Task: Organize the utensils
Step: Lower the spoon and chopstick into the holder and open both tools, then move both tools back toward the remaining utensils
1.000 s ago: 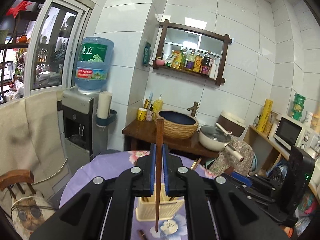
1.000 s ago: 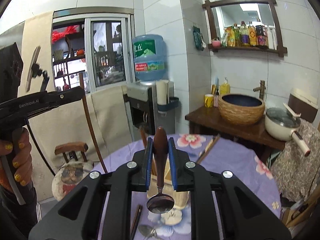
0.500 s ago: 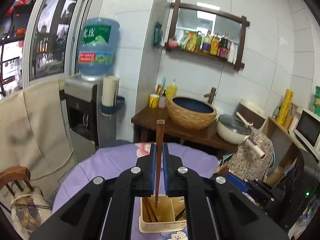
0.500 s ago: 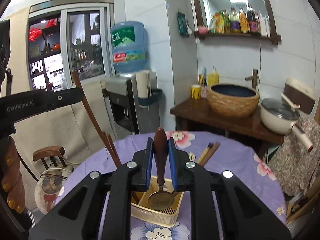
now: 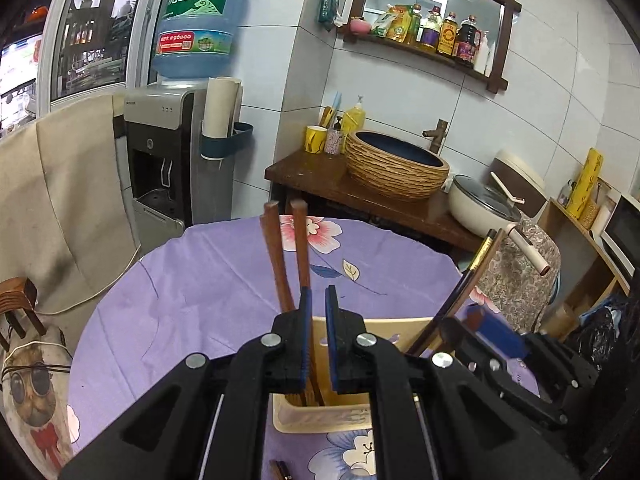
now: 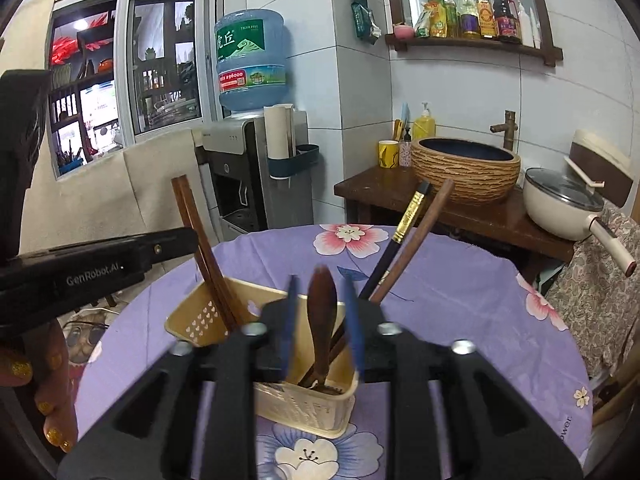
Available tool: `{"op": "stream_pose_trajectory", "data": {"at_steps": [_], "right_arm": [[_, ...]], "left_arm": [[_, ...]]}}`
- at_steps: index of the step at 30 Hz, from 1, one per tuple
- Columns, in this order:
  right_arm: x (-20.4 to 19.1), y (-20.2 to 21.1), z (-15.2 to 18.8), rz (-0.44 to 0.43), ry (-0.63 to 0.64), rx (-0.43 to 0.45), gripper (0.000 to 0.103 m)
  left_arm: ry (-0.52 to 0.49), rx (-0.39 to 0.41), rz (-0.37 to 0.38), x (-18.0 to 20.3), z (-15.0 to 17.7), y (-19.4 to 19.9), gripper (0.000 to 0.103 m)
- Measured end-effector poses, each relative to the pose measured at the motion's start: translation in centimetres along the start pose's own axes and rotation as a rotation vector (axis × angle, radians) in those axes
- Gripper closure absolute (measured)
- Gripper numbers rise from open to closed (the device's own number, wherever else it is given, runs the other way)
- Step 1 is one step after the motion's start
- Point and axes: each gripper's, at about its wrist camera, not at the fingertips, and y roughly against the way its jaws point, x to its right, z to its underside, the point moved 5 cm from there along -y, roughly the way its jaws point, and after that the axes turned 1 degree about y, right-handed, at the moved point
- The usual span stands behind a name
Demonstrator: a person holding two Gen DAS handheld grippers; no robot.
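A cream plastic utensil holder [image 6: 304, 404] stands on the purple flowered table [image 6: 440, 280]; it also shows in the left wrist view [image 5: 320, 416]. Two brown chopsticks [image 5: 288, 256] stand in its left compartment, and show in the right wrist view [image 6: 200, 236] too. My left gripper [image 5: 316, 300] is open just above the holder, right of those chopsticks. My right gripper [image 6: 320, 292] is open around a wooden-handled spoon [image 6: 322, 320] that stands in the holder, its jaws apart from the handle. A black-and-gold chopstick [image 6: 396, 248] and a brown one [image 6: 420, 236] lean at the holder's right.
A loose utensil end [image 5: 280, 472] lies on the cloth in front of the holder. Behind the table stand a water dispenser [image 5: 168, 152], a wooden counter with a woven basin [image 5: 396, 168] and a white pot [image 5: 484, 208]. A small chair [image 5: 20, 312] is at the left.
Both grippers came down over the holder and opened. The left let its chopstick go into the left compartment; the right let the spoon go into the holder.
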Motion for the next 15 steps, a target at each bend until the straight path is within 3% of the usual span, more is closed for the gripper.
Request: {"op": "stream_pose_trajectory", "data": {"at_steps": [1, 2, 3, 4, 7, 11, 15], "right_arm": [[-0.1, 0.7, 0.1, 0.004, 0.000, 0.031, 0.039], [-0.2, 1.3, 0.2, 0.000, 0.000, 0.057, 0.038], [-0.4, 2.1, 0.4, -0.002, 0.012, 0.078, 0.038], [-0.8, 2.9, 0.6, 0.007, 0.028, 0.093, 0.038], [-1.7, 4.9, 1.9, 0.039, 0.071, 0.105, 0.038], [-2.8, 5.4, 5.3, 0.042, 0.091, -0.010, 0.038], [-3.7, 4.1, 9.9, 0.010, 0.053, -0.167, 0.038]], "left_arm": [[0.003, 0.005, 0.005, -0.2, 0.2, 0.4, 0.069], [0.013, 0.015, 0.018, -0.4, 0.4, 0.9, 0.057], [0.031, 0.036, 0.034, -0.7, 0.7, 1.8, 0.039], [0.045, 0.057, 0.040, -1.0, 0.9, 2.5, 0.033], [0.056, 0.066, 0.022, -2.3, 2.7, 4.0, 0.020], [0.054, 0.015, -0.047, -4.2, 6.7, 4.5, 0.012], [0.050, -0.051, -0.185, -7.1, 11.3, 4.3, 0.012]]}}
